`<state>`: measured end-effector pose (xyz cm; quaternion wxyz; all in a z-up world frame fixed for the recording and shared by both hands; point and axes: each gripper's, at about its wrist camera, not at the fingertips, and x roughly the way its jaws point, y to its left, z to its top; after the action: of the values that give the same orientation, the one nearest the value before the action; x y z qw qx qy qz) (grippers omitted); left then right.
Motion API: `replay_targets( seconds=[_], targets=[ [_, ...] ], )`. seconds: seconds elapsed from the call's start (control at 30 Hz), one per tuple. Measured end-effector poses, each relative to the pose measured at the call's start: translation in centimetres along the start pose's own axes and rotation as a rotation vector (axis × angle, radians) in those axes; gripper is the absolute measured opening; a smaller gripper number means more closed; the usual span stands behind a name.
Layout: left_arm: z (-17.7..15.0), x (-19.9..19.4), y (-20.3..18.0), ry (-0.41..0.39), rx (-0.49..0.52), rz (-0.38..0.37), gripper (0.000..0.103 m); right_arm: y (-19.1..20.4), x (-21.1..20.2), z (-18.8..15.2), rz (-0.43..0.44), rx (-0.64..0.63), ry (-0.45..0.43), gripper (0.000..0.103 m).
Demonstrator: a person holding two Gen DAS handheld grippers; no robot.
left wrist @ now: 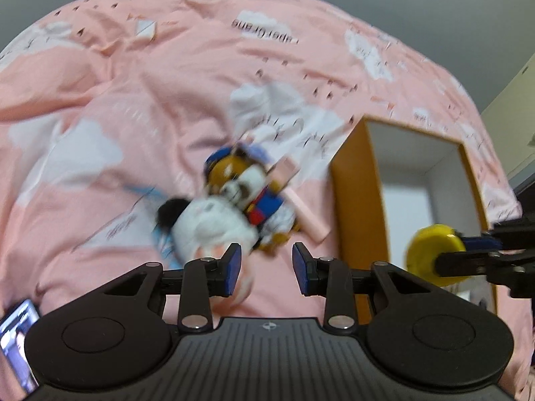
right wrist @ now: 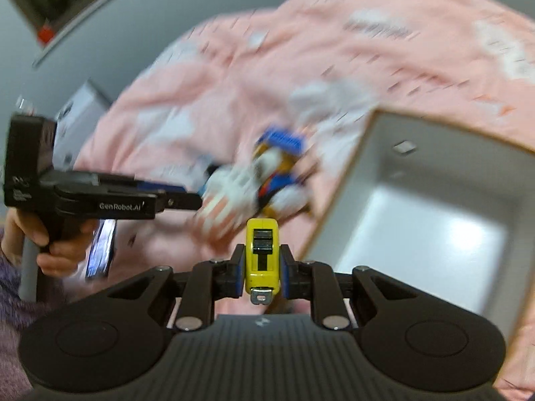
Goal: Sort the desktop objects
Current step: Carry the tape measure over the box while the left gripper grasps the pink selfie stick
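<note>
Right gripper (right wrist: 262, 269), bottom centre of its own view: pads clamped on both flat sides of the yellow tape measure (right wrist: 261, 254), hook end toward the camera, slide lock facing up. Grip looks square and centred. In the left view the same tape (left wrist: 434, 254) shows at the right edge, held clear of the bedding and in front of the box.

Left gripper (left wrist: 266, 269), bottom centre of its view: jaws partly apart, nothing between the pads. It hangs just short of the toy pile.

Box (right wrist: 378, 147): orange outside, white inside, right half of the right view. Interior looks empty bar a small pale scrap near the upper wall; blur makes that hard to confirm.

Still on the pink quilt (left wrist: 167, 67), centre frame: white plush (left wrist: 207, 224), brown dog figure (left wrist: 247, 183) against it, pink stick (left wrist: 301, 200) just to the right, beside the box wall. Phone (left wrist: 20, 337) at lower left, near the person's hand (right wrist: 57, 254).

Step, as I read it: tape picked, in transit to the box.

Next move calls for:
- carry right, clear the near rim
- get over the open interior, then release
- left is well placed for the plush; jaws likely need to go wider first
</note>
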<state>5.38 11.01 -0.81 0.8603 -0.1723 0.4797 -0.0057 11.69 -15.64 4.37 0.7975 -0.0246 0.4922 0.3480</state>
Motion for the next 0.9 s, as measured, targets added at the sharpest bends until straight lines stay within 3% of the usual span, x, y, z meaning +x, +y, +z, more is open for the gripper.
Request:
replay_targets(
  seconds=[0.17, 0.3, 0.43, 0.7, 0.9],
  targets=[
    [3.0, 2.4, -2.4, -0.035, 0.009, 0.024, 0.038, -3.4, -2.6, -1.1, -0.109, 0.096, -0.123, 0.021],
    [4.6, 5.7, -4.8, -0.068, 0.077, 0.121, 0.038, -5.6, -2.0, -2.5, -0.158, 0.157, -0.169, 0.021],
    [4.7, 8.9, -6.4, -0.087, 0.176, 0.212, 0.038, -6.9, -0.7, -3.9, -0.149, 0.213, -0.203, 0.021],
    [4.3, 12.3, -7.6, -0.09, 0.301, 0.237, 0.038, -9.1, 0.7, -5.3, -0.116, 0.293, -0.236, 0.021],
    [4.0, 14.3, -8.6, -0.102, 0.398, 0.256, 0.038, -10.3, 1.3, -5.8, -0.168, 0.297, -0.248, 0.021]
  ],
)
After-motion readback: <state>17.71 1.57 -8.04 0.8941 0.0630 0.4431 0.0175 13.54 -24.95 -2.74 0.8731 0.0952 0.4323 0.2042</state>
